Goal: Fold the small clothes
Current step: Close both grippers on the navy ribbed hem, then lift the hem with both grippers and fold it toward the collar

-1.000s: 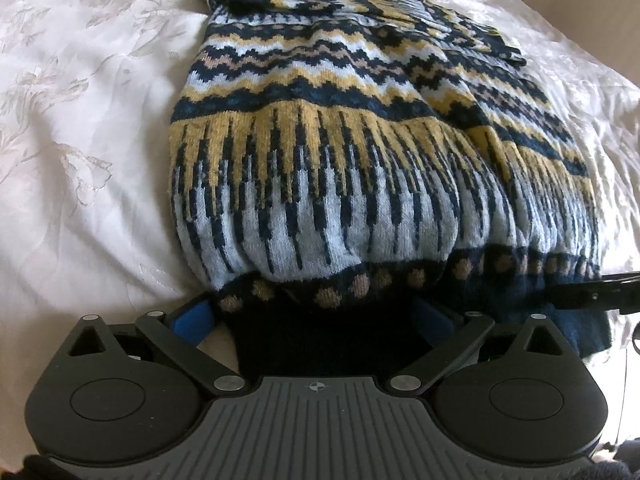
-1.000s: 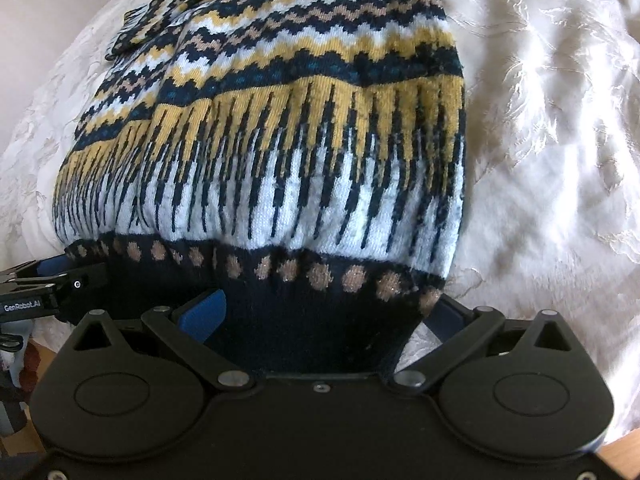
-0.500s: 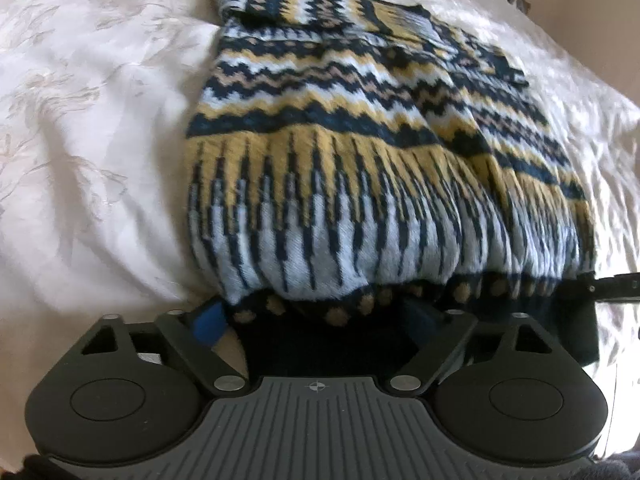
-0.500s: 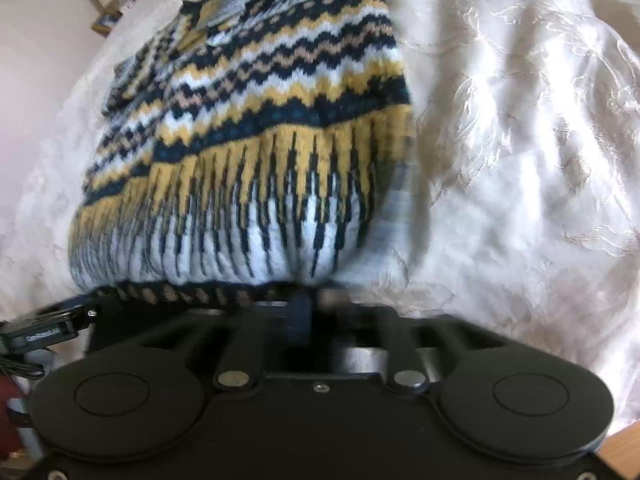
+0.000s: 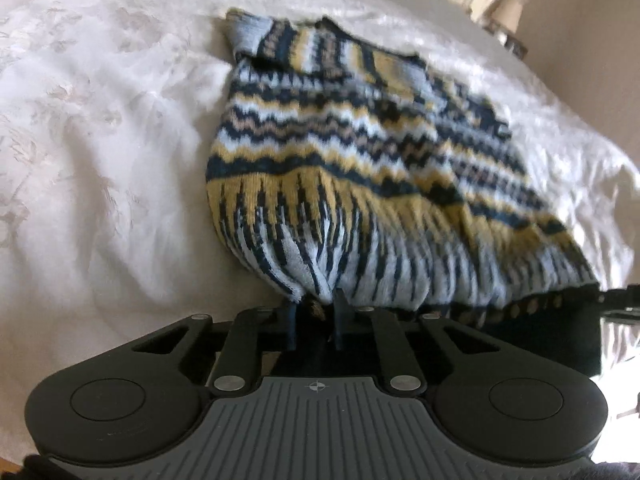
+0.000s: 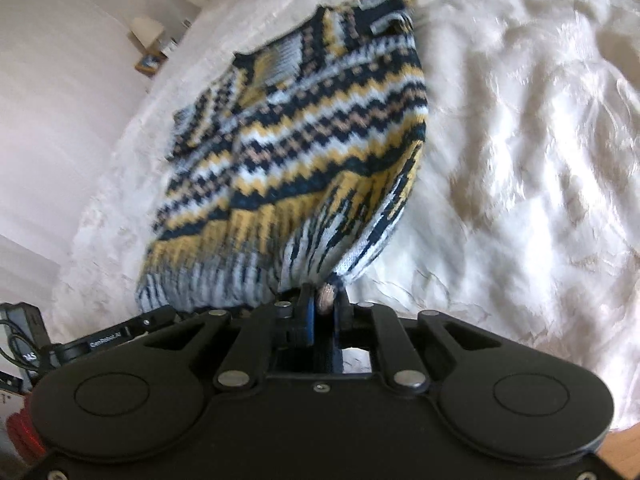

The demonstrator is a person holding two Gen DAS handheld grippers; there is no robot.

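We see left gripper [image 5: 314, 312] clamped on sweater [image 5: 360, 168] hem, right gripper [image 6: 325, 304] clamped likewise; hem lifted off bedspread [image 5: 100, 160].

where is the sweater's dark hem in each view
Left wrist: the hem runs along the lower right, from the left hand-held gripper to the frame's right edge.
Right wrist: mostly hidden; a bit is pinched in the right hand-held gripper, bottom centre.
Shared landmark: the white bedspread.
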